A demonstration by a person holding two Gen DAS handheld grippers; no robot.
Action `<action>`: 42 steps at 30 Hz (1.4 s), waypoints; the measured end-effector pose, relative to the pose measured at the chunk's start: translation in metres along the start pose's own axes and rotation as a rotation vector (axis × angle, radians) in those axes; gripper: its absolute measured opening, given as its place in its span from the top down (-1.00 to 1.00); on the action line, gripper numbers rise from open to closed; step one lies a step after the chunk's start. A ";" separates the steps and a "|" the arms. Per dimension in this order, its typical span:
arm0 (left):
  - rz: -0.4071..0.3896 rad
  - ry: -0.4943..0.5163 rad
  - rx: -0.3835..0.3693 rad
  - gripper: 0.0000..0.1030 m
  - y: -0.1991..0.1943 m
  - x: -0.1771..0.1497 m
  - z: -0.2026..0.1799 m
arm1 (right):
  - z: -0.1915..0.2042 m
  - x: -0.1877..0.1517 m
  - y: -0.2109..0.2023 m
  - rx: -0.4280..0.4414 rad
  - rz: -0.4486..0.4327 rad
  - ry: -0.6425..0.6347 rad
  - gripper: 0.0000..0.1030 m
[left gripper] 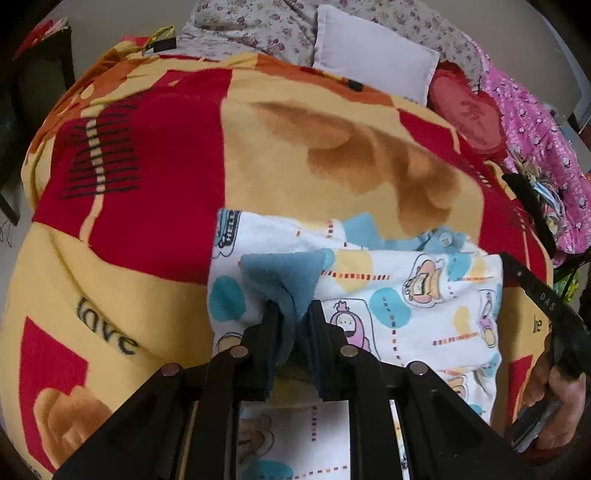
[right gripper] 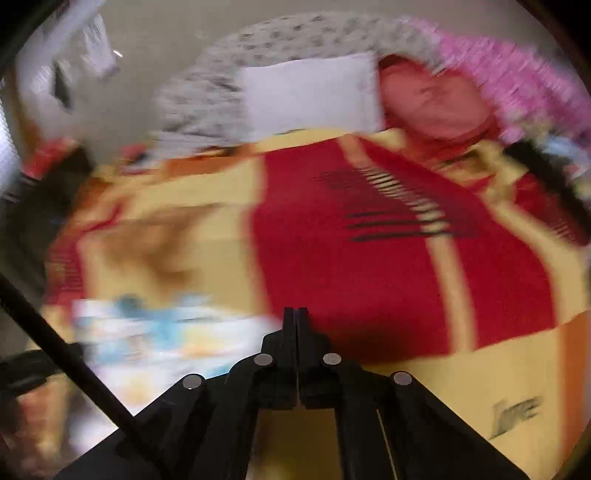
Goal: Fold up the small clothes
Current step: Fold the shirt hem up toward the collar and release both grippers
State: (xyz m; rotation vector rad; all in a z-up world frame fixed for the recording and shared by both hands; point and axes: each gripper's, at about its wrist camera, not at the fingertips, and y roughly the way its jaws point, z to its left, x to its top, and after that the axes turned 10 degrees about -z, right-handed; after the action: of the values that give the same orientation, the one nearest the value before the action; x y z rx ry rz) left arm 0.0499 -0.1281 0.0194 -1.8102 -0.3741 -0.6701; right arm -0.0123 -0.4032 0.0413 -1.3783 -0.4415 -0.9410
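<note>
A big soft blanket [left gripper: 155, 155] in red and yellow, with a brown bear picture and the word "love" on it, fills most of both views. At the top of the left wrist view lie a grey cloth with little flowers [left gripper: 258, 26], a bright pink cloth [left gripper: 532, 122] at the upper right, a red heart-shaped cushion [left gripper: 465, 110] and a small white square pillow [left gripper: 373, 55].

The small white shirt with cartoon pictures and blue trim [left gripper: 406, 295] lies on the blanket in the lower middle of the left wrist view. In the blurry right wrist view it shows at the lower left.

The left gripper [left gripper: 291, 314] pinches a blue fold of the shirt between its black fingers. The right gripper [right gripper: 296, 317] sits at the bottom middle of its view, over the blanket and just right of the shirt. Its fingers are pressed together with nothing between them. A hand [left gripper: 557, 384] shows at the lower right edge of the left wrist view.
</note>
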 end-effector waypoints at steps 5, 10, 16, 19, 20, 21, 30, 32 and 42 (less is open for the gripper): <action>-0.007 -0.022 -0.025 0.61 -0.010 0.003 0.005 | 0.001 -0.005 -0.022 0.041 -0.016 0.000 0.96; -0.045 -0.037 0.010 0.43 -0.023 0.009 0.013 | 0.032 -0.017 -0.056 0.185 -0.012 -0.041 0.92; -0.029 0.018 0.070 0.41 -0.019 -0.003 0.010 | 0.061 -0.045 -0.050 0.213 0.060 -0.143 0.59; -0.015 0.044 0.108 0.24 -0.009 -0.014 0.010 | 0.058 -0.062 -0.034 0.140 0.116 -0.171 0.36; -0.027 0.046 0.110 0.22 -0.010 -0.015 0.012 | 0.053 -0.065 -0.029 0.141 0.113 -0.155 0.36; -0.029 0.043 0.111 0.19 -0.011 -0.015 0.014 | 0.048 -0.064 -0.028 0.158 0.099 -0.128 0.36; -0.038 -0.011 0.032 -0.19 -0.063 -0.032 0.039 | 0.024 -0.080 -0.104 0.229 0.078 -0.057 -0.22; -0.036 -0.024 0.009 -0.19 -0.077 -0.041 0.044 | 0.022 -0.093 -0.118 0.231 0.094 -0.081 -0.22; 0.031 -0.025 -0.027 -0.30 -0.111 -0.116 0.049 | 0.002 -0.149 -0.148 0.240 0.154 -0.036 -0.22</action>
State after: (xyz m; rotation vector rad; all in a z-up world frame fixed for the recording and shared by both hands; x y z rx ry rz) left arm -0.0911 -0.0361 0.0218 -1.8484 -0.3544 -0.6341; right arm -0.2132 -0.3444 0.0219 -1.1932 -0.4536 -0.7143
